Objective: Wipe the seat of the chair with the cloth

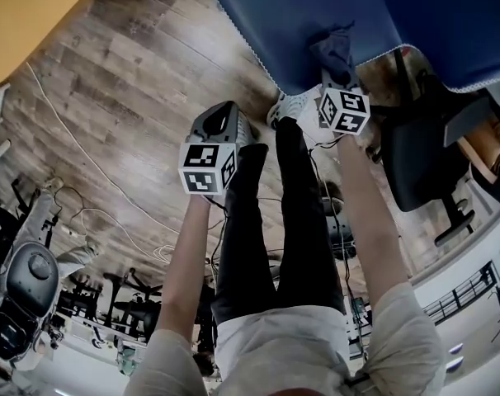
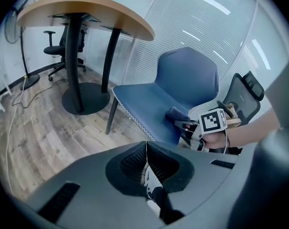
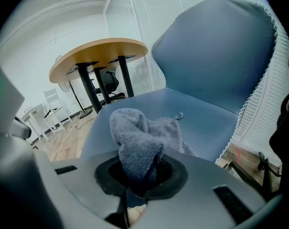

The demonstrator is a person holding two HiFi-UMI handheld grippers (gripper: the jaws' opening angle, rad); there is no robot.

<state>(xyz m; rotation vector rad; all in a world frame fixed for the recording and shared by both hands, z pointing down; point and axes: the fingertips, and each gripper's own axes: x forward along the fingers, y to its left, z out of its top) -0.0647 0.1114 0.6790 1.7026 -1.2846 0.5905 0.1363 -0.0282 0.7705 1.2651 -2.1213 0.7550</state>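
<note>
The blue chair's seat (image 1: 316,19) fills the top of the head view. A grey-blue cloth (image 3: 137,135) lies bunched on the seat (image 3: 201,111), with one end pinched in my right gripper (image 3: 142,168), which is shut on it. In the head view the right gripper (image 1: 336,74) sits at the seat's front edge with the cloth (image 1: 336,48) ahead of it. My left gripper (image 1: 219,126) hangs over the floor, left of the chair, apart from it. Its jaws (image 2: 146,149) are shut with nothing between them. It looks toward the chair (image 2: 185,78) and the right gripper (image 2: 212,121).
A round wooden table (image 2: 89,11) on a black pedestal stands left of the chair. A black office chair (image 1: 419,159) stands at the right. Cables (image 1: 85,159) trail over the wooden floor. The person's legs (image 1: 275,221) and a shoe (image 1: 290,106) stand between the grippers.
</note>
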